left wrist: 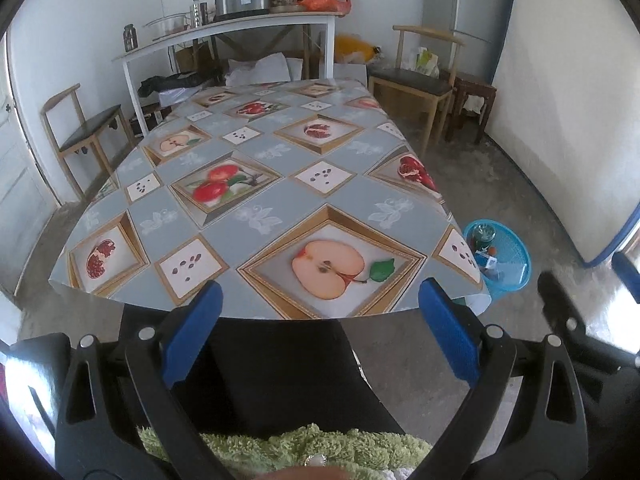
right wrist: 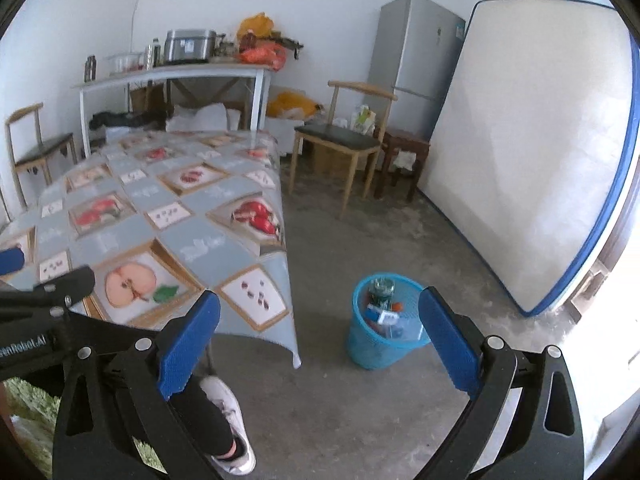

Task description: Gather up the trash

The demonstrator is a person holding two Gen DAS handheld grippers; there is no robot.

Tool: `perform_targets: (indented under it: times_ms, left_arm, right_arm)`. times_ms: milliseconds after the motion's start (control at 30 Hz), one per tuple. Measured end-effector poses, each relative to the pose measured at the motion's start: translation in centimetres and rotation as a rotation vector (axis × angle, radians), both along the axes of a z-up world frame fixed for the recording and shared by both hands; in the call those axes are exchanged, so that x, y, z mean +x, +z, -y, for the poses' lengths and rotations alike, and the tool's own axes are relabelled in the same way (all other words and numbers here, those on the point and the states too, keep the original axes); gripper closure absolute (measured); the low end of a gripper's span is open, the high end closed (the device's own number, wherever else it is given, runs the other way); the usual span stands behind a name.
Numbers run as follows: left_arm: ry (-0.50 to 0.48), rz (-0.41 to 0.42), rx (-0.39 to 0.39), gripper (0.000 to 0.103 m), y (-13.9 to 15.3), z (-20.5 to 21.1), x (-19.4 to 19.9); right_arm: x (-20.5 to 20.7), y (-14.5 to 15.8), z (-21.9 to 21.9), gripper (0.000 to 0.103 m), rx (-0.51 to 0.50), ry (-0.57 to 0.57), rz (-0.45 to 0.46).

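The left gripper and right gripper are hanging spread and empty; the bin is standing just beside the table corner, bare floor lying around it.

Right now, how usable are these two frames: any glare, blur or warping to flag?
Left wrist view: strong fisheye bends the table edge, dark vignette at the corners, focus acceptable. Right wrist view: blown-out daylight along the right edge, glare on the mattress, slightly softer overall, yet the trash basket stays readable.
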State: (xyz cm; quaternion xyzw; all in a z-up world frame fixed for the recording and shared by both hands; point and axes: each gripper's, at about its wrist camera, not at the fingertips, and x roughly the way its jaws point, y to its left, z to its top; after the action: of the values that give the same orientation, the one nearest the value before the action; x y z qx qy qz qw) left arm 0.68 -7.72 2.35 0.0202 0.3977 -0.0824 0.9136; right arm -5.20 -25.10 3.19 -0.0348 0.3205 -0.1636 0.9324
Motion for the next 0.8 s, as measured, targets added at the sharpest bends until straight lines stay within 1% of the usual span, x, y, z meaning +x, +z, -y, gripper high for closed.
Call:
perform_targets:
  times_ms: [133, 333, 633, 800]
  left_arm:
    - [0.008, -0.015, 0.009, 0.009, -0.2, -0.2, 0.3]
    - [0.044, -0.038, 0.021, 0.009, -0.7, -1.2, 0.9]
    - [0.071, -0.049, 0.024, 0.009, -0.9, -2.0, 1.6]
    - [0.04, -0.059, 0.033, 0.009, -1.1, -1.3, 1.5]
  right_arm:
    - [-0.3, -0.7, 0.3, 0.006, 0.047, -0.011, -0.031]
    - [-0.3, -1.8, 0.5, 0.006, 0.061, -0.018, -0.067]
    - [0.0, -2.2, 0.9, 0.006, 0.092, -0.037, -0.069]
    - [-0.2, -2.2, 1.3, 0.006, 0.095, -0.048, -0.066]
